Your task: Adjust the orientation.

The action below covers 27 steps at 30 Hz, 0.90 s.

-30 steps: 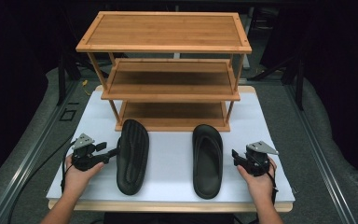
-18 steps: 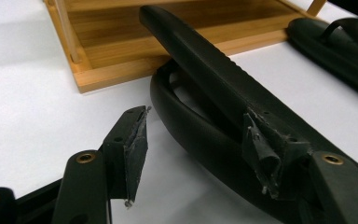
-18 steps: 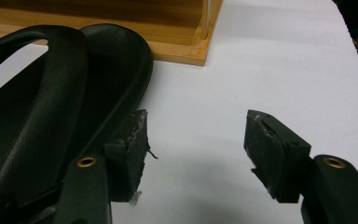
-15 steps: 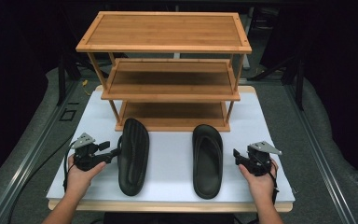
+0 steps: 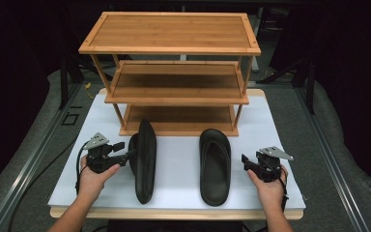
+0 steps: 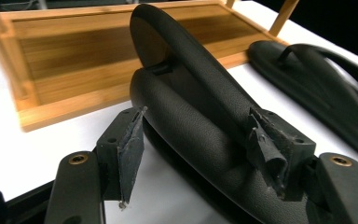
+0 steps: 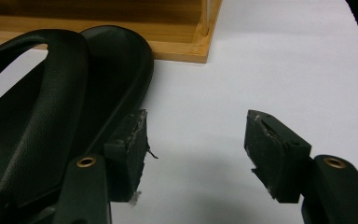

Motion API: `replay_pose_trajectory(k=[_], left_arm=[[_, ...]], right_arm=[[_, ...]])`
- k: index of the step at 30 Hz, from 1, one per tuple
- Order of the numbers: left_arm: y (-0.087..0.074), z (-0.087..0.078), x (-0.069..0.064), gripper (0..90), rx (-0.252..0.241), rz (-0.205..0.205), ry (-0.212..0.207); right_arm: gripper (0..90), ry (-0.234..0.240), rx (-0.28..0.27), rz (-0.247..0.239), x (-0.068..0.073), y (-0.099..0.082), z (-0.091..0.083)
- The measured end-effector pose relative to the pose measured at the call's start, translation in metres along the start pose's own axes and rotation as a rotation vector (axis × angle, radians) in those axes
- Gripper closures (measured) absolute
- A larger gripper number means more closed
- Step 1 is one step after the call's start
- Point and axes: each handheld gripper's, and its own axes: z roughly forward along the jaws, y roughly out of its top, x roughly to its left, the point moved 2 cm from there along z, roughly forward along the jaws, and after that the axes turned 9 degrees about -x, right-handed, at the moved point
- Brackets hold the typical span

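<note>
High view: left gripper (image 5: pixel 129 155), jaws parted around a black rubber slide sandal (image 5: pixel 144 159) tipped on edge at seven o'clock; right gripper (image 5: pixel 245 160) wide open, empty, beside its flat twin sandal (image 5: pixel 215 164); three-tier bamboo rack (image 5: pixel 174 67) at twelve o'clock.

Two sandals (image 5: pixel 144 162) (image 5: pixel 215 165) lie before the shelf rack (image 5: pixel 174 72).

Left tool (image 6: pixel 193 154) spread around a tipped black rubber sandal (image 6: pixel 200 116)

Centre frame, the sandal stands on edge between the parted jaws; a second black sandal (image 6: pixel 317 88) lies at right, a bamboo shelf board (image 6: pixel 74 51) upper left, on the white worktop (image 6: pixel 42 140).
</note>
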Motion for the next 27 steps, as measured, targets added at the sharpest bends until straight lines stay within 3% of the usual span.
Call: replay_pose_trajectory(k=[6, 13, 19, 20, 24, 27], left_arm=[[0.004, 0.012, -0.010, 37.8, -0.010, -0.031, -0.047], [0.009, 0.027, -0.024, 43.8, -0.017, -0.037, -0.085], [0.008, 0.045, -0.041, 54.8, -0.001, -0.047, -0.151], [0.007, 0.048, -0.045, 61.0, 0.007, -0.043, -0.157], [0.002, 0.055, -0.059, 69.6, 0.017, -0.008, -0.156], [0.000, 0.052, -0.062, 75.8, 0.037, -0.007, -0.147]], right_arm=[[39.4, 0.008, 0.009, 0.013, -0.002, 0.000, 0.000], [39.4, 0.009, 0.015, 0.020, -0.002, -0.001, 0.000], [39.4, 0.009, 0.014, 0.024, -0.003, -0.001, 0.000], [39.4, 0.009, 0.015, 0.026, -0.003, -0.001, 0.000], [39.5, 0.010, 0.013, 0.030, -0.005, -0.001, 0.000], [39.6, 0.009, 0.013, 0.035, -0.006, -0.001, 0.000]])
